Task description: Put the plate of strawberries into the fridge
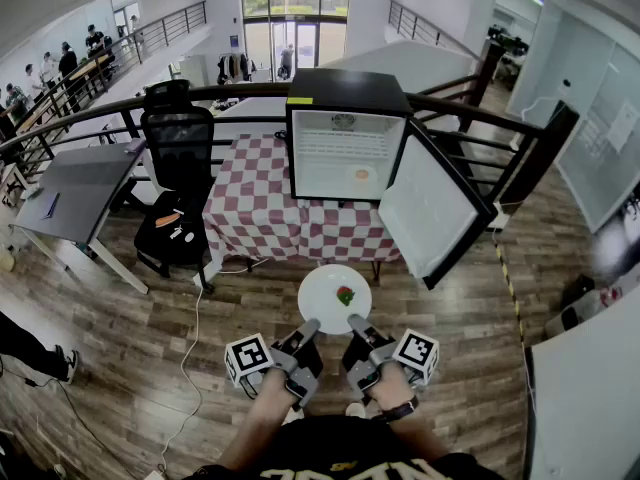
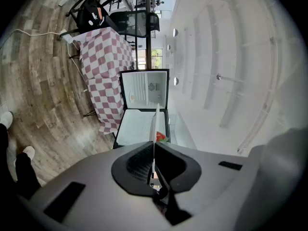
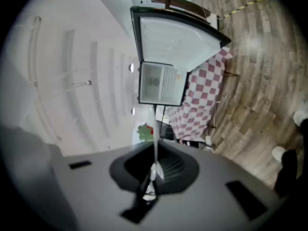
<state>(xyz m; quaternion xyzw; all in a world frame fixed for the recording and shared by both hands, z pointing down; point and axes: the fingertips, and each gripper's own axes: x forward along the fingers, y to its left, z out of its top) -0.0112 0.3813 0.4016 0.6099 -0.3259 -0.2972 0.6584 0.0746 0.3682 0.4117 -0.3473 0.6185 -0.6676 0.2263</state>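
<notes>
A white plate with a strawberry on it is carried level between both grippers, above the wooden floor in front of the fridge. My left gripper is shut on the plate's near left rim, and my right gripper is shut on its near right rim. In the left gripper view the plate shows edge-on between the jaws, with the strawberry beside it. The right gripper view shows the same plate edge and strawberry. The small black fridge stands ahead with its door swung open to the right.
The fridge sits on a table with a red-checked cloth. Inside, a white shelf holds a small orange item. A black office chair and a grey table stand to the left. A railing runs behind.
</notes>
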